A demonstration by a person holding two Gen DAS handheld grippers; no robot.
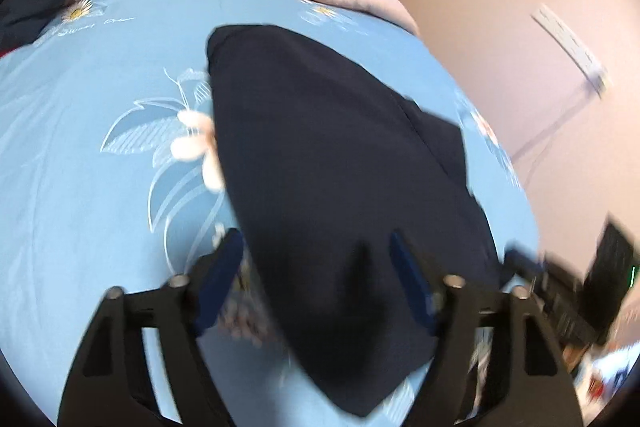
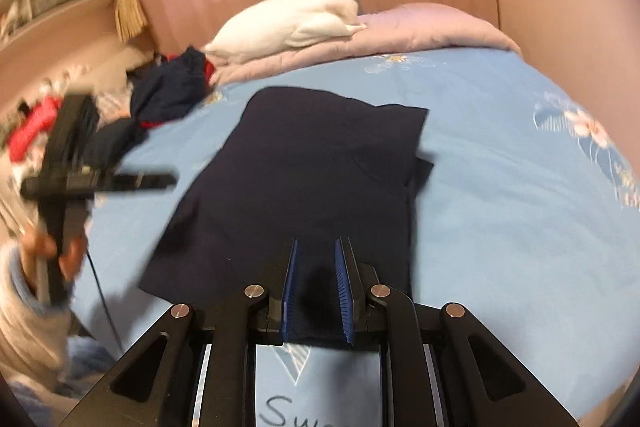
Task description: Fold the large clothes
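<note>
Navy garment [image 2: 304, 179] lies lengthwise on the bed [image 2: 500, 195], running far from the spread, empty right tongs [image 2: 317, 281]; left tongs [image 1: 316, 267], spread too, hover left.

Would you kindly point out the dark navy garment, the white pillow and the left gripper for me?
dark navy garment [image 2: 312, 163], right wrist view, middle of the flat cloth.
white pillow [image 2: 288, 23], right wrist view, middle of its top.
left gripper [image 1: 316, 259], left wrist view, midway between its blue fingertips.
</note>
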